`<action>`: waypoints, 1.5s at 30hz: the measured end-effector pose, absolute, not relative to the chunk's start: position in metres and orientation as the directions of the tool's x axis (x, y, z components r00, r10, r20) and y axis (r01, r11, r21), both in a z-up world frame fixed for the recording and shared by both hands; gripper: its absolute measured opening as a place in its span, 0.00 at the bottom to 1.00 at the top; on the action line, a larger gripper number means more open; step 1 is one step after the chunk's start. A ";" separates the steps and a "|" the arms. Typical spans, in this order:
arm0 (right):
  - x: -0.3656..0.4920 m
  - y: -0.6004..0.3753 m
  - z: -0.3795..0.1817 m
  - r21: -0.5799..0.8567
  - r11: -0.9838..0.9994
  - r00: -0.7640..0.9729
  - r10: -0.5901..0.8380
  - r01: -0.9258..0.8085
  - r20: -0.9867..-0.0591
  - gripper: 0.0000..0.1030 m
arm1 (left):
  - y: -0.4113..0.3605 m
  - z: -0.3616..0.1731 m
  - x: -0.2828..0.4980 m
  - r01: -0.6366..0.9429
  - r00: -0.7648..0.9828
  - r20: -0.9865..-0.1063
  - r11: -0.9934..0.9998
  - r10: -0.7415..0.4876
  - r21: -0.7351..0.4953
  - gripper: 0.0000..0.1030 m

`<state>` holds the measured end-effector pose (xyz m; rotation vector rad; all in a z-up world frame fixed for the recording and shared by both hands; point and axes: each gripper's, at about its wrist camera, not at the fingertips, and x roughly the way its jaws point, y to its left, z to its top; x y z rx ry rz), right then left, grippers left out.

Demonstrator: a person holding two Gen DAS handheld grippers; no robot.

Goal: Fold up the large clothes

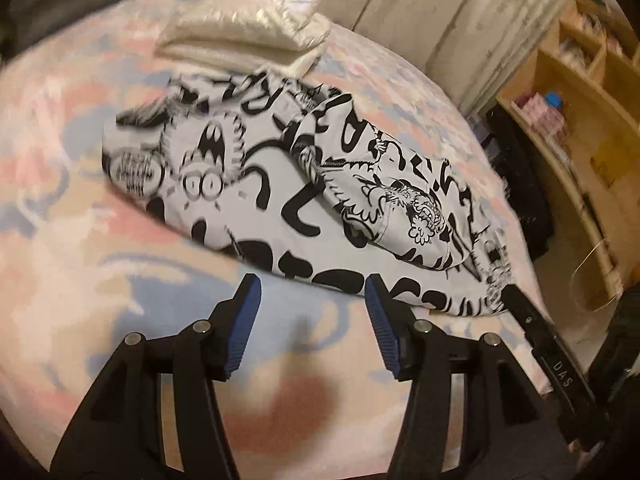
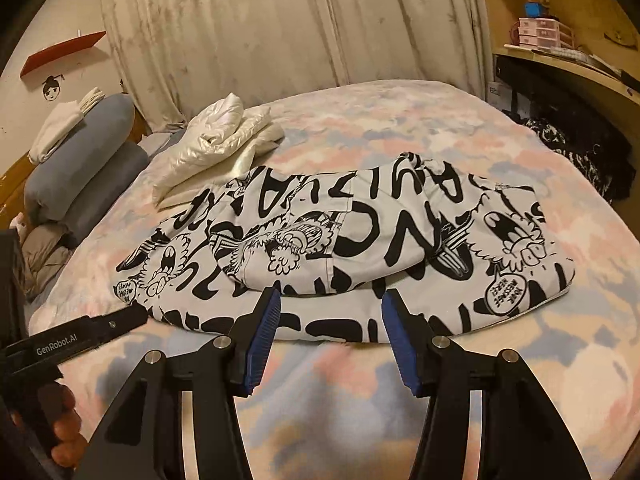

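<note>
A white garment with black cartoon print (image 1: 280,184) lies folded into a long bundle on the bed; it also shows in the right wrist view (image 2: 360,248). My left gripper (image 1: 312,284) is open and empty, just short of the garment's near edge. My right gripper (image 2: 330,300) is open and empty at the garment's near edge, its tips over the cloth. The right gripper's finger (image 1: 532,316) shows at the garment's right end in the left wrist view. The left gripper (image 2: 128,316) shows at the garment's left end in the right wrist view.
The bed has a pastel patterned cover (image 2: 360,408). A folded shiny white jacket (image 1: 248,28) (image 2: 216,144) lies behind the garment. Blue-grey pillows (image 2: 80,160) are at the left. Curtains (image 2: 280,20) hang behind. A wooden shelf unit (image 1: 580,120) and dark clothes (image 2: 580,152) are at the right.
</note>
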<state>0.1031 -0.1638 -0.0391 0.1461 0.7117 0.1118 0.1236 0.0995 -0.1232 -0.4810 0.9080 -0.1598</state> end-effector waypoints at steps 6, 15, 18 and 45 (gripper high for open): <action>0.119 -0.164 -0.057 0.189 0.979 0.732 0.181 -0.073 -0.657 0.52 | 0.129 -0.169 0.138 -0.177 0.603 -0.702 0.794 -0.380 -0.581 0.52; 0.152 -0.147 -0.078 0.200 0.972 0.732 0.223 -0.120 -0.644 0.51 | 0.155 -0.201 0.177 -0.254 0.638 -0.681 0.737 -0.359 -0.626 0.52; 0.168 -0.142 -0.083 0.206 0.969 0.727 0.238 -0.134 -0.645 0.50 | 0.161 -0.210 0.194 -0.269 0.630 -0.686 0.728 -0.362 -0.631 0.52; 0.361 -0.094 -0.155 0.045 0.982 0.623 0.151 -0.182 -0.768 0.23 | 0.114 -0.111 0.254 -0.025 0.850 -0.501 0.936 -0.165 -0.351 0.07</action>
